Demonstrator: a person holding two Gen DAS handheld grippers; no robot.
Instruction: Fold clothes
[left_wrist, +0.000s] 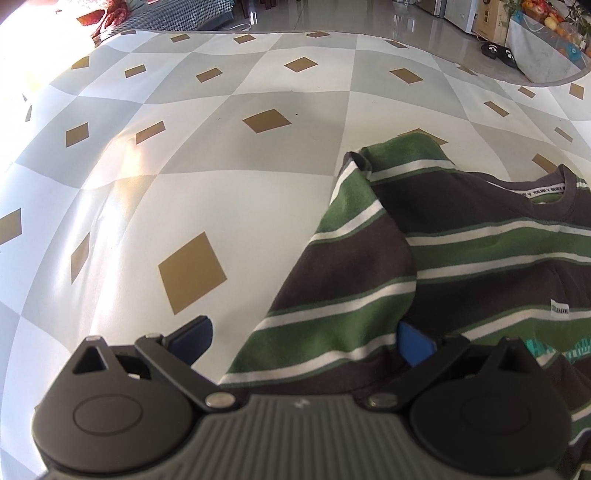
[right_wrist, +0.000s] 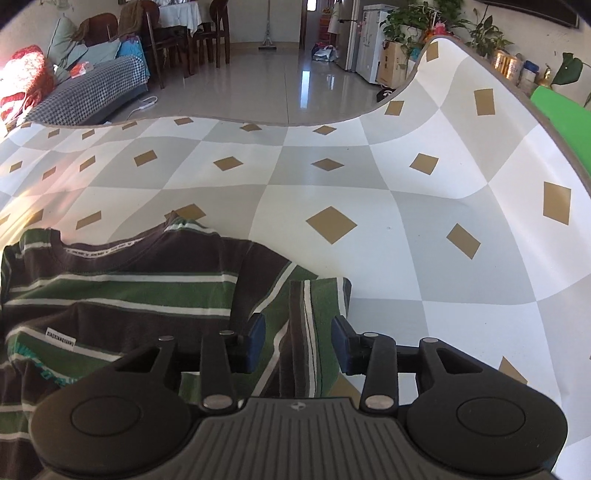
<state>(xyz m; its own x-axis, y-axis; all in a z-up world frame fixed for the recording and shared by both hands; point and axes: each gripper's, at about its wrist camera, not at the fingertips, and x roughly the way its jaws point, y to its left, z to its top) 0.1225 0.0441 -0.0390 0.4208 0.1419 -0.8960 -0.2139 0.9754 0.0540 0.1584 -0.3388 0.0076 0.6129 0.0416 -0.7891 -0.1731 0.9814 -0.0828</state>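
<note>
Checked cloth (left_wrist: 229, 122) covers the worktop. Left tool (left_wrist: 306, 339) is spread wide, its fingers either side of the folded-in sleeve (left_wrist: 343, 266) of the shirt (left_wrist: 498, 236). Right tool (right_wrist: 298, 341) is open too, straddling the other sleeve (right_wrist: 314, 306). Shirt lies flat, collar (right_wrist: 107, 251) away from both tools. Beyond are a sofa (right_wrist: 88, 92) and chairs (right_wrist: 207, 33).

The left gripper (left_wrist: 304, 338) and the right gripper (right_wrist: 298, 341) look alike: a grey ribbed housing with a small pale logo at its centre, flanked by two round black hubs with recessed discs. Black linkage arms, pinned with silver screws, carry the fingers (right_wrist: 258, 341), which end in blue pads (left_wrist: 415, 343). Triangular cut-outs pierce the outer links.
</note>
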